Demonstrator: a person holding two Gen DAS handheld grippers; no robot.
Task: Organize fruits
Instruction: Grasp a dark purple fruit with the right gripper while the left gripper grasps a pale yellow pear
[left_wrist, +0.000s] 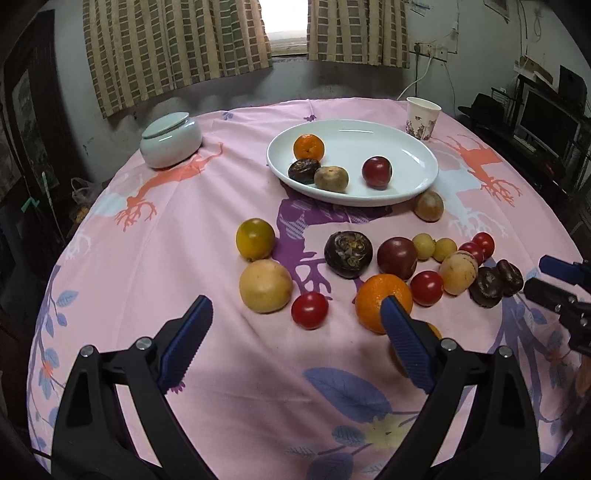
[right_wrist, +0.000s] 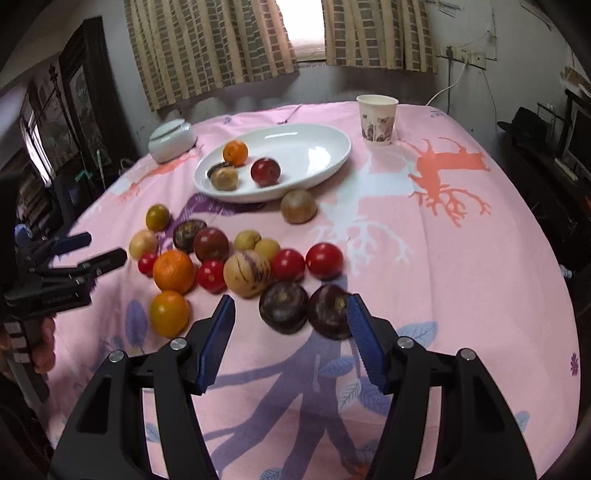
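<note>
A white oval plate (left_wrist: 417, 162) (right_wrist: 325, 144) holds an orange mandarin (left_wrist: 308, 147), a dark fruit, a brown fruit and a red plum (left_wrist: 376, 171). Many loose fruits lie in front of it on the pink cloth: an orange (left_wrist: 376, 299) (right_wrist: 173, 270), red tomatoes (left_wrist: 309, 310), two dark purple fruits (right_wrist: 283, 306) (right_wrist: 330, 311). My left gripper (left_wrist: 297, 314) is open and empty just above the cloth, its right finger in front of the orange. My right gripper (right_wrist: 291, 314) is open and empty, the two dark purple fruits just beyond its tips.
A lidded white jar (left_wrist: 170, 139) stands at the back left and a paper cup (left_wrist: 423, 117) (right_wrist: 376, 120) at the back right. The table's round edge falls off on all sides; dark furniture stands to the right.
</note>
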